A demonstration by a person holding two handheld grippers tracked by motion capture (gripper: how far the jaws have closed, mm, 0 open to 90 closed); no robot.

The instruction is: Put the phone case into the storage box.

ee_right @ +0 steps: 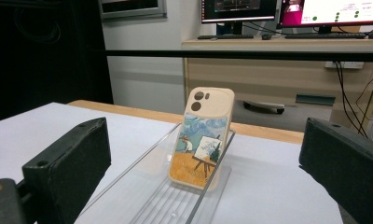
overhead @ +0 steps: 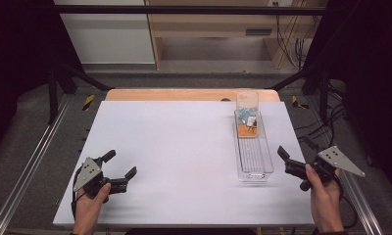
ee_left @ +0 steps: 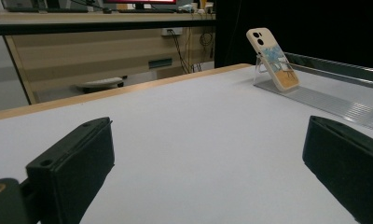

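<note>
The phone case (ee_right: 202, 138) stands tilted in the far end of a clear tray (overhead: 265, 159) on the white desk (overhead: 174, 147), its camera end leaning on the tray's far wall and its painted back facing the person. That lean is the weak point, I judge. A nudge to the light tray could slide the case's foot along the ribbed floor and drop it flat. Jaws closing on the smooth, rounded edges could squeeze it out sideways. The tray's long walls stand close on either side of the case, so a wide approach may catch a wall and drag the whole tray toward the desk edge near it.

Both tools are well apart from the tray. The left gripper (overhead: 116, 173) sits near the desk's near left corner, jaws spread wide and empty. The right gripper (overhead: 291, 165) hovers just right of the tray's near end, jaws likewise released with nothing between them.

Count: one phone case, one tray, two grippers, one desk.
</note>
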